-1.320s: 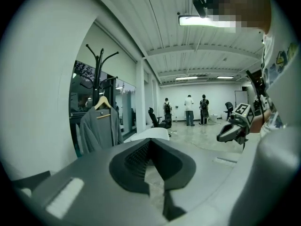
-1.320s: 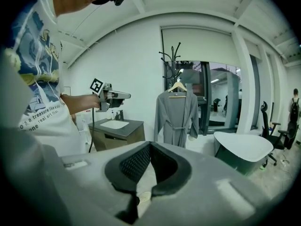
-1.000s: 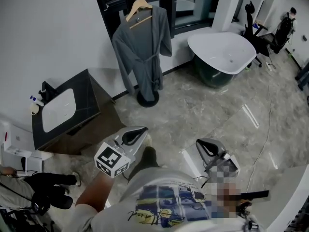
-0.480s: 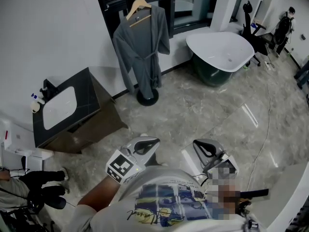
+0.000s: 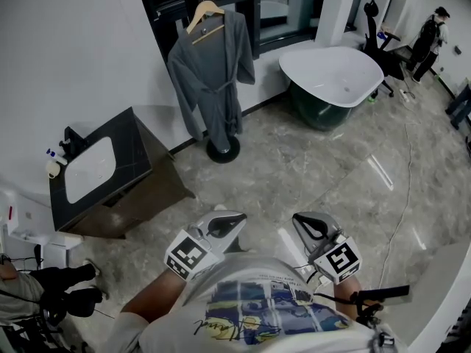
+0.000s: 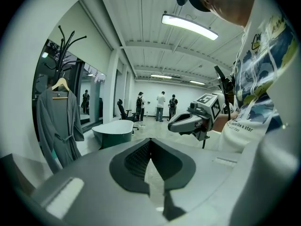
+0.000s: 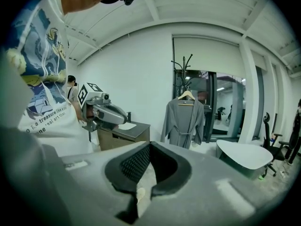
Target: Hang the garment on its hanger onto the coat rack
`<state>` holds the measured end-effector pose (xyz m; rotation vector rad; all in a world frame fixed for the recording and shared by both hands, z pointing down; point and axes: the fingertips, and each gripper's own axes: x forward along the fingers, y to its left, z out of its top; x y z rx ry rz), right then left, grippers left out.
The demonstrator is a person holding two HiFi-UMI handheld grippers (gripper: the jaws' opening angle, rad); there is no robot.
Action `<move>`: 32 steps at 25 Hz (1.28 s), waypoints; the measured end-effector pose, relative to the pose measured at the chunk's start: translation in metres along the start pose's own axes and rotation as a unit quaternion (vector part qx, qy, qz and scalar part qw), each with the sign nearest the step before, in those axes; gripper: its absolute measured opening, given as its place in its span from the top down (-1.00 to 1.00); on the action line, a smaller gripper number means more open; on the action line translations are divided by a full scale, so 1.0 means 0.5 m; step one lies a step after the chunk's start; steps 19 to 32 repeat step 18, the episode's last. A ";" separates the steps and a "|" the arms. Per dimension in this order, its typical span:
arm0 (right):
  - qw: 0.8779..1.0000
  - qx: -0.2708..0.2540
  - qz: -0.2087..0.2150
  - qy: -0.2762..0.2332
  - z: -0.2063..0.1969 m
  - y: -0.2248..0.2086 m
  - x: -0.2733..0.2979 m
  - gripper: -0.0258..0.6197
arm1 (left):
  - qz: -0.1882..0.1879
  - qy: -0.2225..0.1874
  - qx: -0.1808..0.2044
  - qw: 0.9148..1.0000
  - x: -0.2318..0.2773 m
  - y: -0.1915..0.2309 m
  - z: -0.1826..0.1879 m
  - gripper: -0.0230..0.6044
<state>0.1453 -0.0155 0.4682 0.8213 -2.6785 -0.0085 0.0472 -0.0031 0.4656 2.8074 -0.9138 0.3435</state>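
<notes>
A grey robe (image 5: pixel 210 72) hangs on a wooden hanger (image 5: pixel 204 13) from the black coat rack (image 5: pixel 222 151) by the far wall; it also shows as the robe (image 6: pixel 56 126) and the robe (image 7: pixel 185 121). Both grippers are far from it, held close in front of the person's body. My left gripper (image 5: pixel 239 219) is shut with nothing in it, its jaws meeting at the tip (image 6: pixel 150 141). My right gripper (image 5: pixel 298 223) is likewise shut and empty (image 7: pixel 150 145). Each gripper shows in the other's view: the right gripper (image 6: pixel 181 124), the left gripper (image 7: pixel 117 114).
A white bathtub (image 5: pixel 335 76) stands to the right of the rack. A dark vanity with a white basin (image 5: pixel 103 171) stands on the left. A cable (image 5: pixel 401 219) runs over the marble floor. An office chair (image 5: pixel 379 28) and people stand at the back right.
The left gripper has swung right, closer to the right gripper and the body. The robe stays hanging on the rack.
</notes>
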 end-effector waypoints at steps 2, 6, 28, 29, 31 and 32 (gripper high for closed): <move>1.000 0.002 0.002 0.003 -0.002 0.002 0.006 0.92 | 0.001 0.001 -0.005 1.000 -0.001 0.005 -0.003 0.92; 1.000 -0.001 0.008 0.010 0.000 0.001 0.023 0.92 | 0.006 0.000 -0.012 1.000 -0.005 0.022 -0.008 0.92; 1.000 -0.012 0.019 0.020 0.015 -0.021 0.090 0.92 | 0.011 0.000 -0.022 1.000 0.000 0.089 -0.012 0.92; 1.000 -0.012 0.019 0.020 0.015 -0.021 0.090 0.92 | 0.011 0.000 -0.022 1.000 0.000 0.089 -0.012 0.92; 1.000 -0.012 0.019 0.020 0.015 -0.021 0.090 0.92 | 0.011 0.000 -0.022 1.000 0.000 0.089 -0.012 0.92; 1.000 -0.012 0.019 0.020 0.015 -0.021 0.090 0.92 | 0.011 0.000 -0.022 1.000 0.000 0.089 -0.012 0.92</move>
